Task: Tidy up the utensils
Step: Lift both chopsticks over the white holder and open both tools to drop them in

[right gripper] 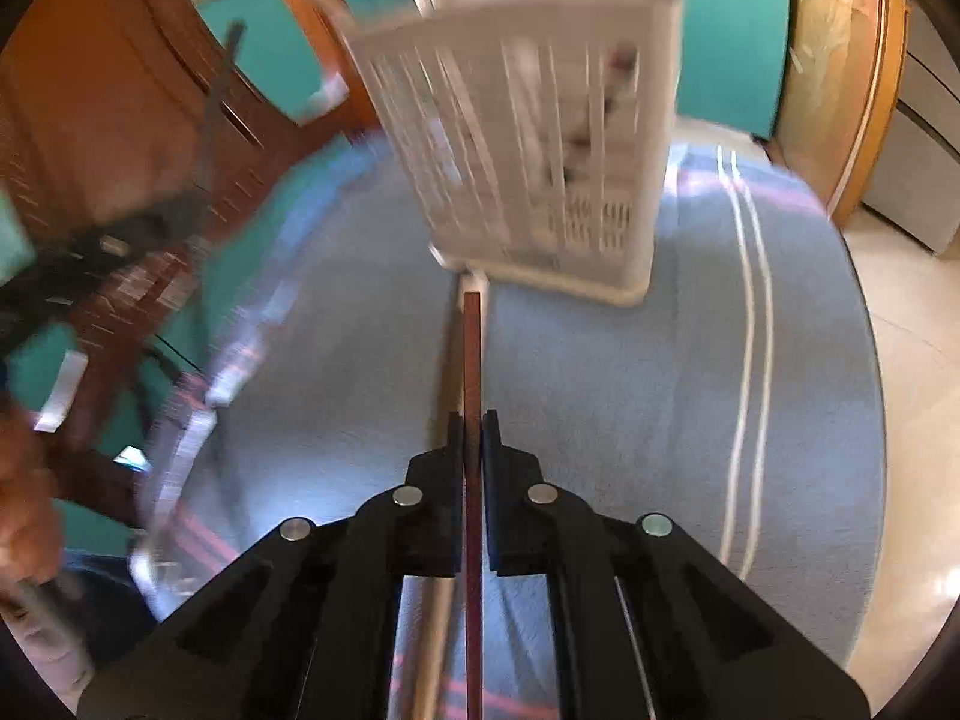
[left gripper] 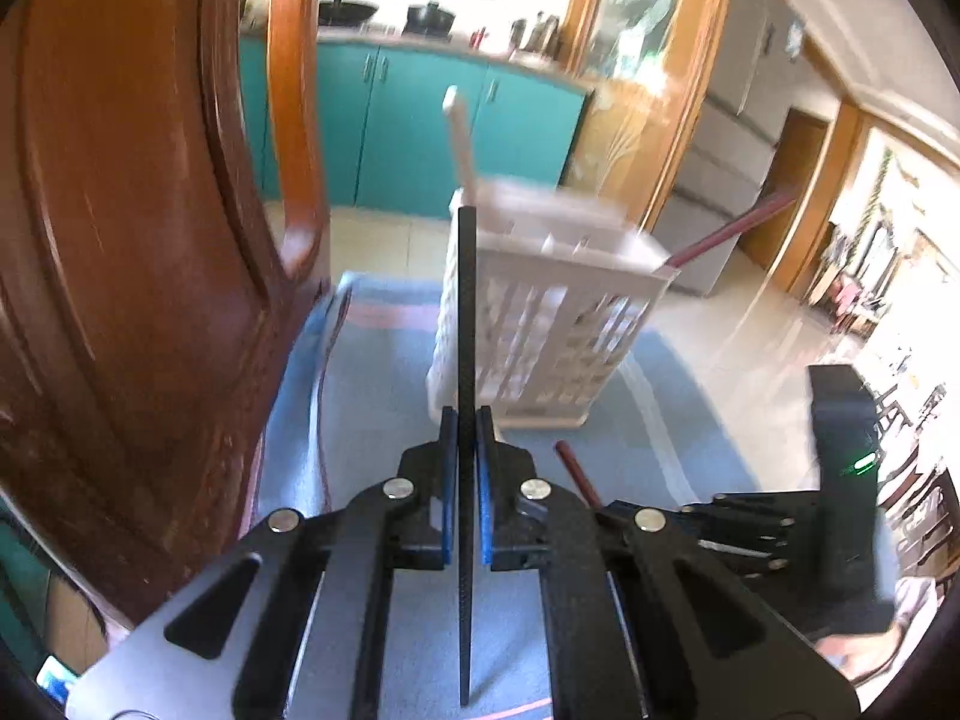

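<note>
My left gripper (left gripper: 467,414) is shut on a black chopstick (left gripper: 466,300) that stands upright between the blue pads. Just behind it is a white slatted utensil basket (left gripper: 540,324) on the blue cloth. A pale stick (left gripper: 459,132) and a dark red chopstick (left gripper: 738,228) poke out of the basket. In the right wrist view my right gripper (right gripper: 474,417) is shut on another dark red chopstick (right gripper: 472,354), which points at the basket (right gripper: 540,150). A pale stick (right gripper: 447,540) lies on the cloth beneath it. The left gripper (right gripper: 138,228) shows blurred at the far left.
A wooden chair (left gripper: 138,240) stands close on the left of the table. The blue cloth (right gripper: 630,420) with white stripes covers the round table, and tiled floor lies beyond its right edge. Teal cabinets (left gripper: 420,120) are behind the basket. A person's hand (right gripper: 24,510) is at the lower left.
</note>
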Demonstrator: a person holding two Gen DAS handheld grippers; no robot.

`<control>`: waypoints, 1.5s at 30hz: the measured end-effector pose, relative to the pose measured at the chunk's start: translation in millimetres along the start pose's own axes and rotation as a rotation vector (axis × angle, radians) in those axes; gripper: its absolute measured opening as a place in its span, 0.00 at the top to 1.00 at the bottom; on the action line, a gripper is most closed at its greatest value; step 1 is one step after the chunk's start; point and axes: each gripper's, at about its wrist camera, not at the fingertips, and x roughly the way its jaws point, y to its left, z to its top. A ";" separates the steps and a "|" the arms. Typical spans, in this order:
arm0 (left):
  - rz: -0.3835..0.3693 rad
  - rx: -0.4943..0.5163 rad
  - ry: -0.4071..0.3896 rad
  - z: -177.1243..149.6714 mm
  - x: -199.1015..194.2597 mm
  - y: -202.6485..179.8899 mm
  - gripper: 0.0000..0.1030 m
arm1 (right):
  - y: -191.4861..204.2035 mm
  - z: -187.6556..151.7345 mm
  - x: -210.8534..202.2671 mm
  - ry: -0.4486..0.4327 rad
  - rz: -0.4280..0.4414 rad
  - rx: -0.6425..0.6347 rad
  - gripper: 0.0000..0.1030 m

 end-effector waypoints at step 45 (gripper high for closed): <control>0.099 -0.030 -0.478 64.1 -40.2 -18.7 0.71 | -39.0 90.1 -125.7 -0.734 -0.130 0.089 0.85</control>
